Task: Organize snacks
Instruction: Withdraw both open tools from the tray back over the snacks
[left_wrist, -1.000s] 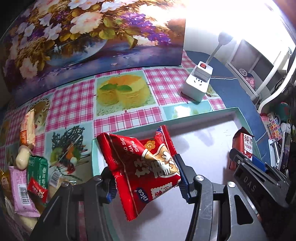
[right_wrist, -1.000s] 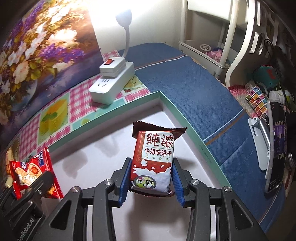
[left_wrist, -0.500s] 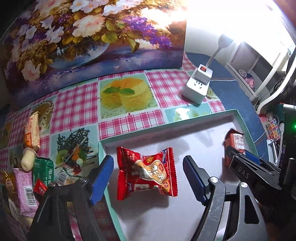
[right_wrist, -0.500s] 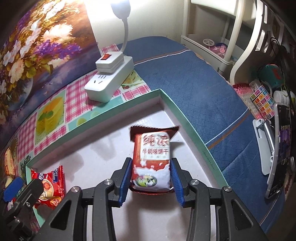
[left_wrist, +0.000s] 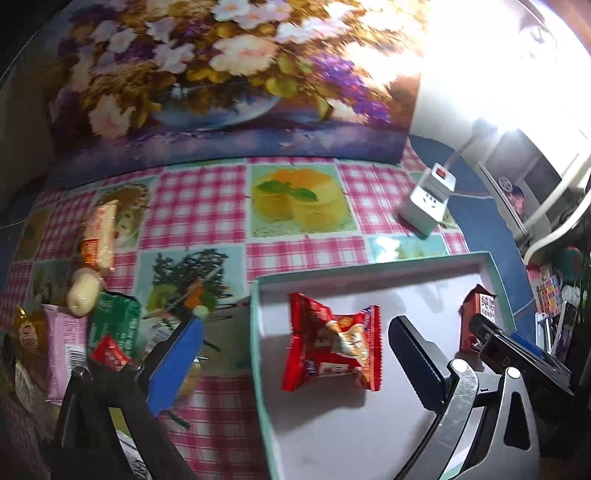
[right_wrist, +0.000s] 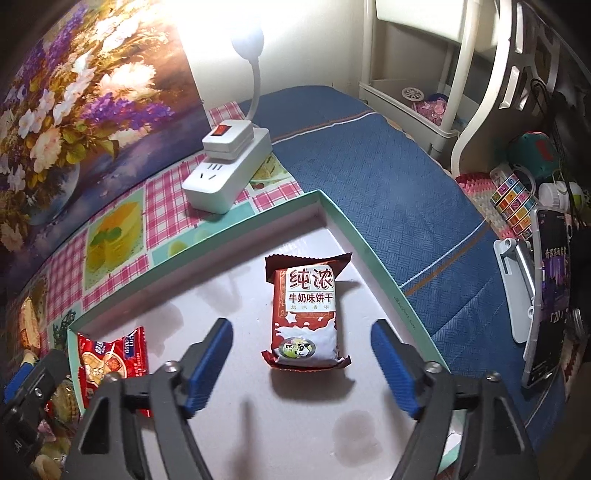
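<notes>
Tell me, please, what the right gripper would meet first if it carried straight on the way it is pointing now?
Most likely the milk biscuit packet, lying flat in the tray between the open right gripper fingers; depth is hard to judge, so the fingertips might touch the tray floor beside it.

Biscuit packet (right_wrist: 306, 314) (flat) in tray (right_wrist: 354, 236)

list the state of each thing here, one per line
left claw: open, jaws just opened, holding nothing
right claw: open, jaws just opened, clear of the packet
red snack packet: lying in the tray
milk biscuit packet: lying flat in the tray
tray: holds two packets
power strip: lamp plugged in, lit
</notes>
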